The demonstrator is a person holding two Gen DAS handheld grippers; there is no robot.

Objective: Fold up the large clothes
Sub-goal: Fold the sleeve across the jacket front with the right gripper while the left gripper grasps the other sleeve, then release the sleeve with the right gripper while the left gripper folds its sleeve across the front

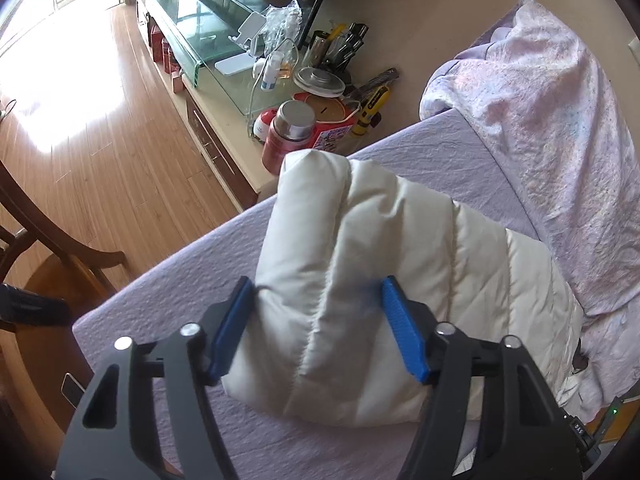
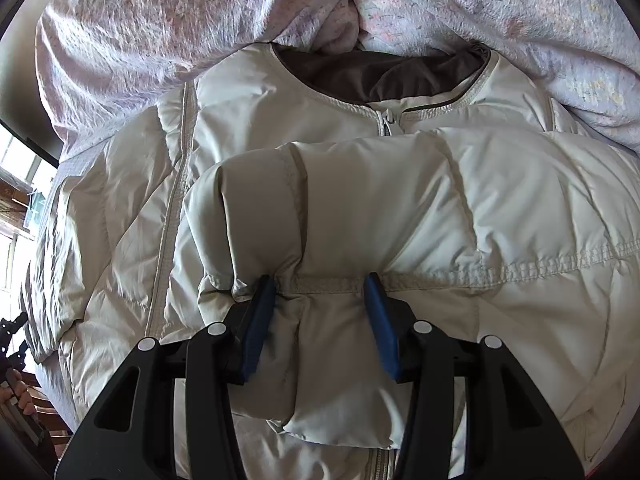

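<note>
A cream quilted puffer jacket [image 2: 328, 128] lies front up on the lilac bed sheet [image 1: 192, 272], zipped, with its collar toward the crumpled quilt. My left gripper [image 1: 318, 292] is shut on one puffy sleeve [image 1: 320, 216] of the jacket, with the blue pads pressed into both sides near the cuff end. My right gripper [image 2: 322, 284] is shut on the other sleeve [image 2: 360, 208], which lies folded across the jacket's chest; its pads pinch the sleeve at a stitched seam.
A pink-and-lilac quilt [image 1: 560, 128] is bunched at the head of the bed and shows too in the right wrist view [image 2: 160, 20]. A cluttered TV cabinet [image 1: 224, 128] with a red flask [image 1: 286, 132] stands beside the bed. A wooden chair [image 1: 52, 248] stands at the left.
</note>
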